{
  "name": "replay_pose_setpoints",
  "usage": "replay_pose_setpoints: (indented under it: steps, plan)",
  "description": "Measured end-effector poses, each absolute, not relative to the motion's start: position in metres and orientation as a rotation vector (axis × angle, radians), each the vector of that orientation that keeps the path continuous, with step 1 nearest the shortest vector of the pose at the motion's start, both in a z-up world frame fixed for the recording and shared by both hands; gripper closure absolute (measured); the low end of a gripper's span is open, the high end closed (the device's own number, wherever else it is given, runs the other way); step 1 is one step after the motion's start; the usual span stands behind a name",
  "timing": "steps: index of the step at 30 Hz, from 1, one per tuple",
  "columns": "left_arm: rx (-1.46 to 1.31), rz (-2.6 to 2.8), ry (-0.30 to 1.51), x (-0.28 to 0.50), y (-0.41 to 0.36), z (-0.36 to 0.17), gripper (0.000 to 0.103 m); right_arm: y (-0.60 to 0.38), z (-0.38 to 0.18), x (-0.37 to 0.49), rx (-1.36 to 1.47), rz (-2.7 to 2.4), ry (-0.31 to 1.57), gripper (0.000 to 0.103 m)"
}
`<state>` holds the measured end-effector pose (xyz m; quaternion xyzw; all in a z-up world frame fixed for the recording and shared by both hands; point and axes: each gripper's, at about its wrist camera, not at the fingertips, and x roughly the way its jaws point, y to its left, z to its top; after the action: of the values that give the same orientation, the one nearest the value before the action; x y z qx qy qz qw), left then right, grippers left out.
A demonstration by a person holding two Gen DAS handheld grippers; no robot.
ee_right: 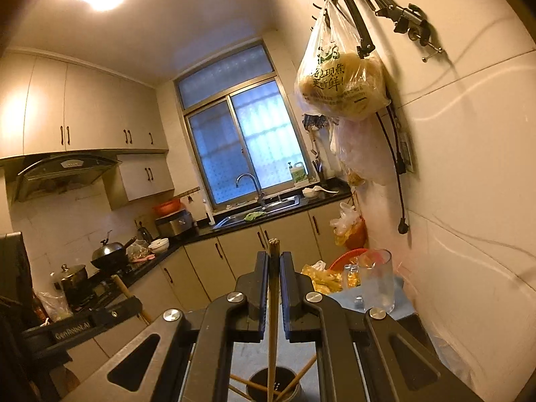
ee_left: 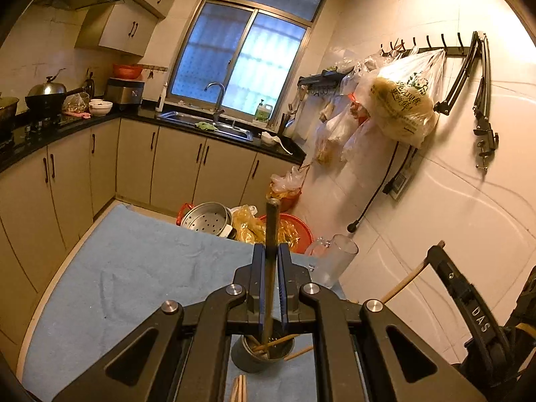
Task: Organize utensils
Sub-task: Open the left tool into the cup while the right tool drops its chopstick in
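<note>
My left gripper (ee_left: 271,251) is shut on a long dark-handled utensil (ee_left: 272,234) that stands upright with its lower end in a grey holder cup (ee_left: 249,356). The cup holds several chopsticks. More chopsticks (ee_left: 238,389) lie on the blue cloth (ee_left: 134,268) in front of it. My right gripper (ee_right: 274,261) is shut on a pair of wooden chopsticks (ee_right: 273,301), their lower ends in the same cup (ee_right: 264,383). The right gripper's body (ee_left: 469,305) shows at the right of the left wrist view, the left one's (ee_right: 77,326) at the left of the right wrist view.
A clear glass mug (ee_left: 335,261) stands on the cloth by the tiled wall, also in the right wrist view (ee_right: 377,281). Beyond the table are a steamer pot (ee_left: 206,217) and a red basin (ee_left: 291,231) with bags. Plastic bags (ee_left: 402,107) hang on the wall.
</note>
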<state>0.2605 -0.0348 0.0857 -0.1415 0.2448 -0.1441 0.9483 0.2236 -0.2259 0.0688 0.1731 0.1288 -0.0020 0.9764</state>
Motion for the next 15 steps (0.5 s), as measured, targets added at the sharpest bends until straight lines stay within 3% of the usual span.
replay_pose_setpoints:
  steps: [15]
  plan:
    - [-0.238,-0.285,0.597,0.281,-0.056,0.04,0.096,-0.231,0.008,0.25,0.391,-0.025,0.351,0.095]
